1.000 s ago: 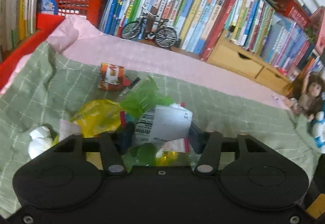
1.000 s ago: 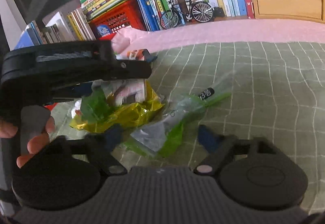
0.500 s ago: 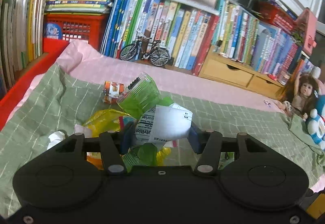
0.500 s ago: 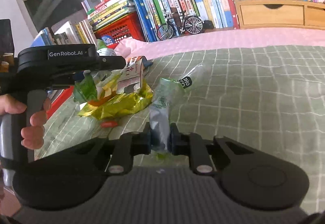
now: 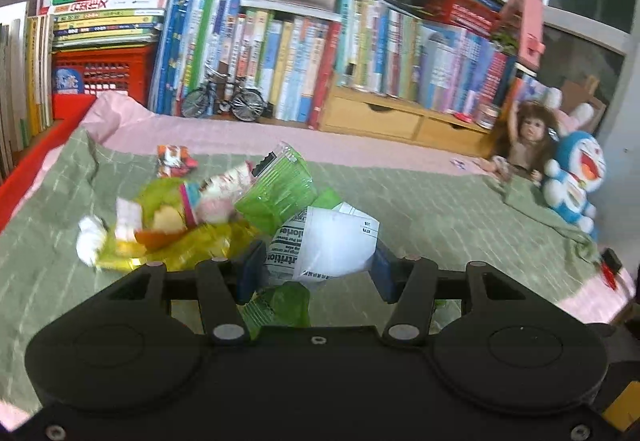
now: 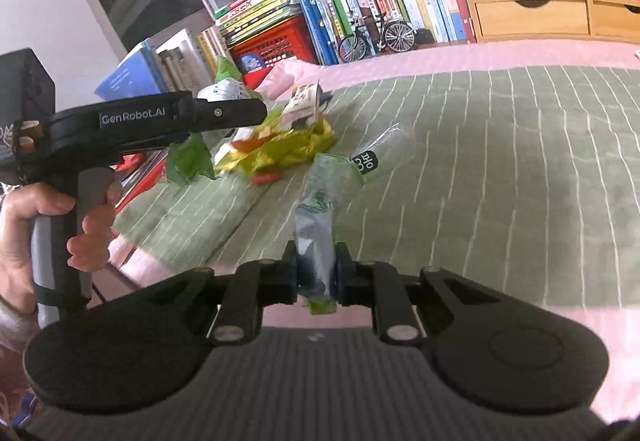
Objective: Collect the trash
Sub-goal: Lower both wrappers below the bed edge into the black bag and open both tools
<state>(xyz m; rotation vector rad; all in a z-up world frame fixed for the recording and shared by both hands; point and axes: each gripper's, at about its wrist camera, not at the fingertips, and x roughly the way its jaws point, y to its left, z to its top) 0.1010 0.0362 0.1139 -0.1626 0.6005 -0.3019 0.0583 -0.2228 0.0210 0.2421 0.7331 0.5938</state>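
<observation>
Left gripper (image 5: 314, 275) clamps a crumpled wrapper bundle (image 5: 320, 241): white nutrition-label paper plus ribbed green plastic, pinched between its blue pads, lifted above the green checked blanket (image 5: 420, 209). In the right wrist view the same tool (image 6: 160, 121) shows side-on at left, a hand (image 6: 60, 229) around its grey grip, green and white scraps sticking out at the front.

Right gripper (image 6: 316, 277) has fingers closed on a long green-and-silver plastic wrapper (image 6: 320, 201); the wrapper's clear far end with a black label (image 6: 366, 163) extends forward, and it looks raised off the blanket, though I cannot tell if the tip touches.

Trash left on the bed: a yellow foil bag (image 5: 192, 245) with mixed scraps on top, a white crumpled tissue (image 5: 90, 237) at its left end, and a small orange-red packet (image 5: 174, 159) lying apart, farther back. From the right wrist view the yellow pile (image 6: 288, 149) sits just beyond the left tool, with a small red piece (image 6: 266, 177) beside it.

Background: pink sheet (image 5: 240, 129) under the blanket, row of books (image 5: 280, 53), miniature bicycle (image 5: 224, 101), red crate (image 5: 100, 71), wooden drawers (image 5: 380, 119), doll (image 5: 524, 141) and blue cat plush (image 5: 576, 177) at the right.
</observation>
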